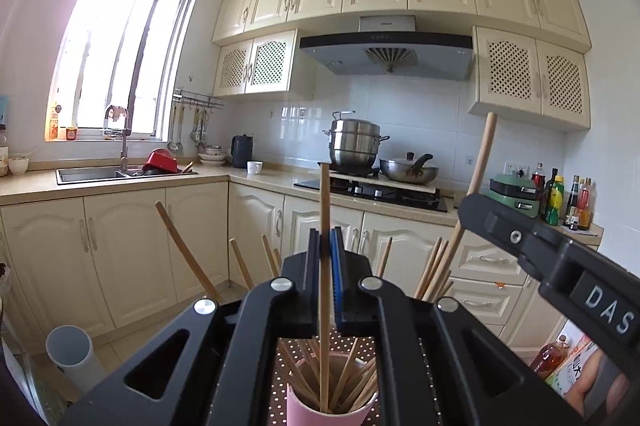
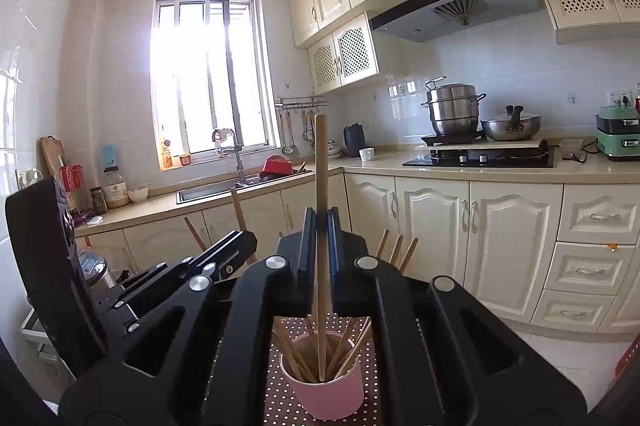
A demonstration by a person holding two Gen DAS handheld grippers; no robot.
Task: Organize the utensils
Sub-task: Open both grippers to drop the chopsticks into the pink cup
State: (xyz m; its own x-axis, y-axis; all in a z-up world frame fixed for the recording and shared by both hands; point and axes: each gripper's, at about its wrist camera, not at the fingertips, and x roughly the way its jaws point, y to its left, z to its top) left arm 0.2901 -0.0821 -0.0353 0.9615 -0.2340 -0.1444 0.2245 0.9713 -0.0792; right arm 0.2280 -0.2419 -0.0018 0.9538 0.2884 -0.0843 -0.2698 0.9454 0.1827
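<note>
Most chopsticks already stand in the pink cup [image 2: 326,392] on the dotted mat. Each tool, left [image 1: 326,246] and right [image 2: 320,226], is clamped on one upright chopstick [image 1: 325,290] [image 2: 321,266] whose tip is inside the cup; releasing them appears to be what remains.

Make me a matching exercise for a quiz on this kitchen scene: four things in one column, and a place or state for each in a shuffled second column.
Things:
1. wooden chopstick held by the left gripper
2. pink round cup
3. stainless steel stacked steamer pot
4. red bowl

Places or states:
A. at the sink under the window
B. on the black stove beneath the range hood
C. upright, pinched between shut black fingers
D. on the dotted mat, holding a bundle of wooden chopsticks

Pairs: 1-C, 2-D, 3-B, 4-A
</note>
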